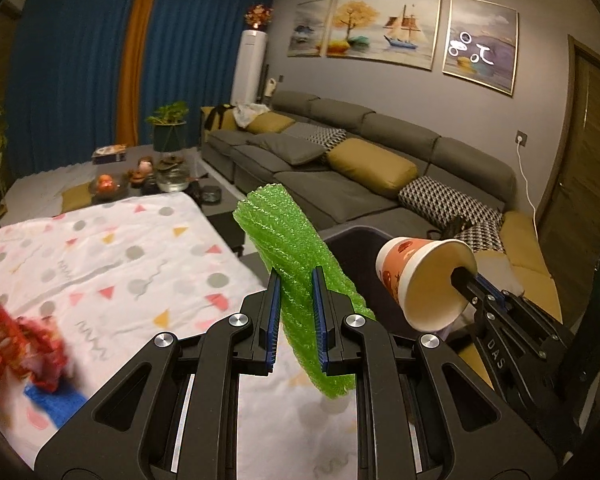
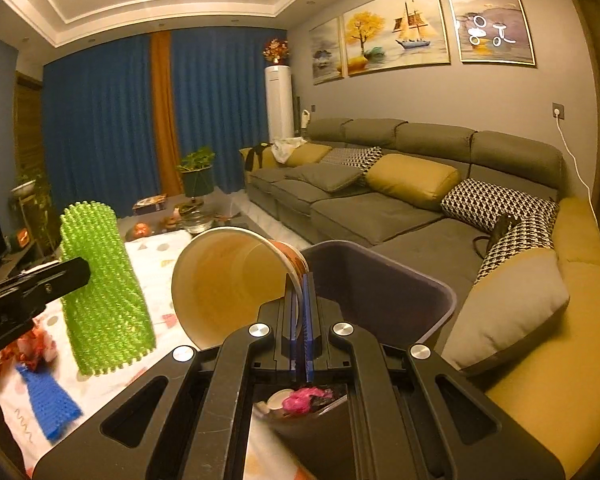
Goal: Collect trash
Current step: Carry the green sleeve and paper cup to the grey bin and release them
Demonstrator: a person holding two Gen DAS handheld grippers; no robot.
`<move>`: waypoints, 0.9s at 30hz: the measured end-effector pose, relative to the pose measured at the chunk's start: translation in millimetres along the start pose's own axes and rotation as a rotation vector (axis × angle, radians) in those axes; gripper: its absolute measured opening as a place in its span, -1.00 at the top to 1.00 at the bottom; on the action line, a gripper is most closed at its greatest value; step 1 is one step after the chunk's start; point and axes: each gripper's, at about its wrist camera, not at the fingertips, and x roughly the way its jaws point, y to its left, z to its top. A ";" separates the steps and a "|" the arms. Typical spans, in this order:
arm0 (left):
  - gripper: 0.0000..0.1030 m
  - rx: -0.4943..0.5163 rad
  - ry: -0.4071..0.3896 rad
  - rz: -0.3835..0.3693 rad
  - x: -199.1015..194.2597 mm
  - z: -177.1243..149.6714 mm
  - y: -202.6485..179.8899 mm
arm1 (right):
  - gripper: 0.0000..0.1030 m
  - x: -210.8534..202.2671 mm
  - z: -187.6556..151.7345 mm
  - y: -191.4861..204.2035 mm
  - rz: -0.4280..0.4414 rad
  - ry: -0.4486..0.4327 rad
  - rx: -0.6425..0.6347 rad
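Observation:
My left gripper [image 1: 296, 312] is shut on a green foam net sleeve [image 1: 296, 264] and holds it in the air past the table edge; the sleeve also shows in the right wrist view [image 2: 104, 292]. My right gripper [image 2: 299, 312] is shut on the rim of an orange-patterned paper cup [image 2: 228, 280], tipped on its side above a dark trash bin [image 2: 380, 280]. The cup [image 1: 424, 280] and the bin [image 1: 352, 240] also show in the left wrist view. Pink and white trash [image 2: 300, 398] lies inside the bin.
A table with a white patterned cloth [image 1: 112, 264] stands at left, bearing red wrappers [image 1: 24, 344] and a blue net piece [image 2: 48, 400]. A grey sofa with cushions [image 2: 400, 200] runs along the right wall. A coffee table with objects [image 1: 140, 176] is farther back.

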 end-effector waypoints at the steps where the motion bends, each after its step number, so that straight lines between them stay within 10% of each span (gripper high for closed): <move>1: 0.72 0.001 0.005 -0.005 7.4 1.5 -2.5 | 0.92 2.4 0.1 -1.5 -0.005 0.001 0.002; 27: 0.71 0.023 0.137 -0.086 113.0 -8.6 -39.5 | 0.92 47.3 -4.4 -31.0 -0.057 0.066 0.034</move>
